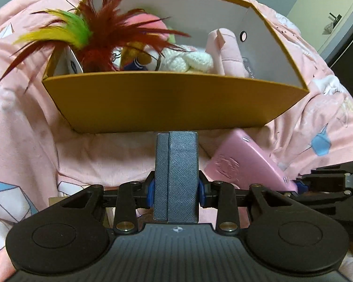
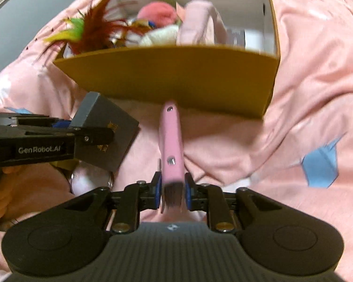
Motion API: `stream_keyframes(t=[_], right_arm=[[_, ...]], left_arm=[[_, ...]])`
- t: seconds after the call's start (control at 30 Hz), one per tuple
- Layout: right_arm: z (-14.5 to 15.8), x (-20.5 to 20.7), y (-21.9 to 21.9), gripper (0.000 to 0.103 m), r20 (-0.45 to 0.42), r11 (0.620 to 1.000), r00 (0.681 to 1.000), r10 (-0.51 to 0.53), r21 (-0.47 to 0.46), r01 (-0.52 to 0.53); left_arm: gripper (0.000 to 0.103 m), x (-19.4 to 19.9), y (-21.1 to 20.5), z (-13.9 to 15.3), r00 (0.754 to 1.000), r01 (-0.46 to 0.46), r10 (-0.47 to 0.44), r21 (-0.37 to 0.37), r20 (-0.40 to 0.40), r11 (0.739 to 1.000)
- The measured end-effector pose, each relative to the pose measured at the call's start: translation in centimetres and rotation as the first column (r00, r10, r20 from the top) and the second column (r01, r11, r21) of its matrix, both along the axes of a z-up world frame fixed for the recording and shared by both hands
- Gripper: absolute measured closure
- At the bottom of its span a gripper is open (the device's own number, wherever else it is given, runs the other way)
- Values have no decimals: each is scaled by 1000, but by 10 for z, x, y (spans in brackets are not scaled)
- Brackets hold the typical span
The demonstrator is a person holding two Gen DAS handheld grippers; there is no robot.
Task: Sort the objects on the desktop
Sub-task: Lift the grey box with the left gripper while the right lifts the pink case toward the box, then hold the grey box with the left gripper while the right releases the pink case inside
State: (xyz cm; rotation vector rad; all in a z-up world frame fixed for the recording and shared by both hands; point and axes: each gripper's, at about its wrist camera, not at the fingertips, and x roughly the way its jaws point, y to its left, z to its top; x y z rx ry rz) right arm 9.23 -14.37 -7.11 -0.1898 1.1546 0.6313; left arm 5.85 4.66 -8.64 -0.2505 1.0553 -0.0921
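Mustard-yellow box (image 1: 171, 103), one; before it you hold two things.
Left claw (image 1: 176, 191) clamps one grey case (image 1: 176, 174); right claw (image 2: 173, 191), tilted down, brackets one pink case (image 2: 171, 145).

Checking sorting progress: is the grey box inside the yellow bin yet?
Not yet. The grey box is clamped in the left gripper, outside the yellow bin, before its front wall.

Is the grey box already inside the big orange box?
No, the textured grey box is held between the left gripper's fingers, in front of the open orange cardboard box, not in it.
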Motion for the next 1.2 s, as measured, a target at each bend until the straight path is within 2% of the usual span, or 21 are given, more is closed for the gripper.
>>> stream_keyframes(t=[0.1, 0.17, 0.2, 0.3, 0.37, 0.43, 0.57, 0.77, 0.93, 1.2], right_arm=[[-4, -6, -1, 75, -4, 1000, 1000, 13, -11, -13], [-9, -13, -1, 65, -9, 999, 999, 37, -39, -38], [-13, -16, 0, 64, -3, 997, 999, 45, -57, -45], [-18, -20, -1, 65, -11, 996, 999, 46, -82, -47], [-15, -21, -3, 76, -3, 995, 999, 43, -86, -43], [-12, -23, -4, 78, -3, 996, 999, 46, -73, -46], [5, -26, -10, 82, 31, 999, 999, 40, -37, -39], [47, -25, -20, 84, 149, 999, 988, 26, 23, -29], [63, -15, -24, 84, 187, 998, 982, -6, 61, -6], [109, -9, -32, 84, 224, 989, 974, -27, 145, -6]], left_arm=[[65, 0, -2, -3, 1000, 5, -5, 10, 1, 1000], [65, -1, -2, -3, 1000, 5, -5, 11, 3, 1000], [65, -1, -2, -3, 1000, 5, -5, 11, 5, 1000], [64, -2, -1, -3, 1000, 4, -4, 10, 9, 1000], [64, -3, -1, -3, 1000, 3, -3, 8, 11, 1000], [65, -4, -1, -2, 1000, 1, -1, 5, 17, 1000], [65, -6, 1, 0, 1000, -9, 9, -1, 27, 1000], [65, -9, 2, 11, 998, -4, 4, -3, 61, 1000], [65, -11, 4, 26, 997, 11, -8, -38, 81, 999], [65, -16, 3, 74, 981, 61, -44, -81, 190, 995]])
